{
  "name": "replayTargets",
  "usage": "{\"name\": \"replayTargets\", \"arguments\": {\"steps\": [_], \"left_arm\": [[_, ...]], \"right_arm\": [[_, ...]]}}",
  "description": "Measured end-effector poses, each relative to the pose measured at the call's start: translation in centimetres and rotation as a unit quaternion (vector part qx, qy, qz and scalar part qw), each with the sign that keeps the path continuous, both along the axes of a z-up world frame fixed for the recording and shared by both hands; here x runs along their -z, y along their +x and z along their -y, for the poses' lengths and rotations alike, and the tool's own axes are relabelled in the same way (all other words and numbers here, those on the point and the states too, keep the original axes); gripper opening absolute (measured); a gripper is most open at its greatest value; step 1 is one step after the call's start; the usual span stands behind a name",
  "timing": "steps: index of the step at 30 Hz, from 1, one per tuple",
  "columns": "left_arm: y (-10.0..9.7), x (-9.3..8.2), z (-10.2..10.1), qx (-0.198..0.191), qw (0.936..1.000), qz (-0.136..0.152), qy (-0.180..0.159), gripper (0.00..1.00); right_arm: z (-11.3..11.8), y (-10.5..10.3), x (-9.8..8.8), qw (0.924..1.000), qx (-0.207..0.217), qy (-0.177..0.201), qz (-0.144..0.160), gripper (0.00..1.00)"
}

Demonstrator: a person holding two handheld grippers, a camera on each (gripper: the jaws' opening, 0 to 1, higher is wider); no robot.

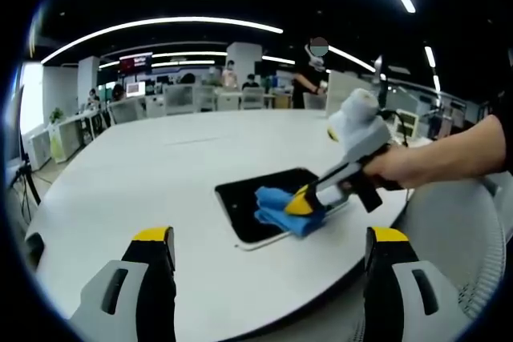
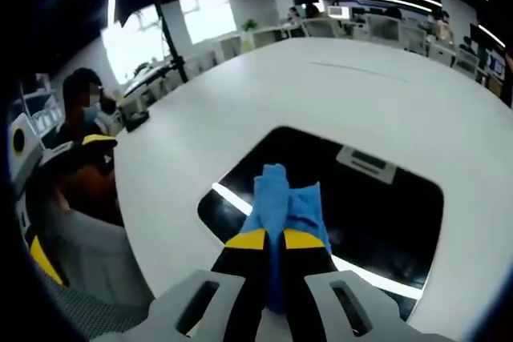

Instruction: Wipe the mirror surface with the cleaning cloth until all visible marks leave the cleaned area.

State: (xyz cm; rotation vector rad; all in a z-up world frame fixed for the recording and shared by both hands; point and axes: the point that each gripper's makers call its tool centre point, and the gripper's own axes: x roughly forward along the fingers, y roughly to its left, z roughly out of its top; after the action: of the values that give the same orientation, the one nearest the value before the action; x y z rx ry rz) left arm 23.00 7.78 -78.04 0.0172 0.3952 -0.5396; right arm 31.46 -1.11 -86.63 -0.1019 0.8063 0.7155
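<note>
Two grippers in play. The right gripper [image 2: 274,239] has its yellow-tipped jaws clamped together on a bright blue cleaning cloth [image 2: 282,202], with the fabric bunched and sticking out ahead of the tips. I see the cloth pressed down on a dark, glossy rectangular mirror with rounded corners [image 2: 377,206], near the edge closest to me. The mirror lies flat on the wide white table [image 2: 337,94] and reflects a ceiling vent and a light strip.

From the left gripper view, the right gripper [image 1: 302,202] comes in from the right with a hand [image 1: 393,167] on its grip; the cloth [image 1: 282,212] sits on the mirror [image 1: 252,202] at its near right part. Left gripper [image 1: 270,258] hangs over the table's [image 1: 160,158] near edge, jaws wide apart, nothing between them, well clear of the mirror.

Marks on the glass: can't tell, the reflections swamp the surface in both views.

An open office with desks and people sits behind the table.
</note>
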Motion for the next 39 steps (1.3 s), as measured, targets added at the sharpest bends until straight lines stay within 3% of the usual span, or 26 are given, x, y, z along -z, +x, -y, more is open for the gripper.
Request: {"name": "replayTargets", "arguments": {"steps": [39], "left_arm": [[0.0,0.1,0.1,0.002,1.0000,-0.002,0.000,0.99]], "right_arm": [[-4.0,0.2,-0.1,0.9992,-0.003,0.037,-0.013,0.01]]}}
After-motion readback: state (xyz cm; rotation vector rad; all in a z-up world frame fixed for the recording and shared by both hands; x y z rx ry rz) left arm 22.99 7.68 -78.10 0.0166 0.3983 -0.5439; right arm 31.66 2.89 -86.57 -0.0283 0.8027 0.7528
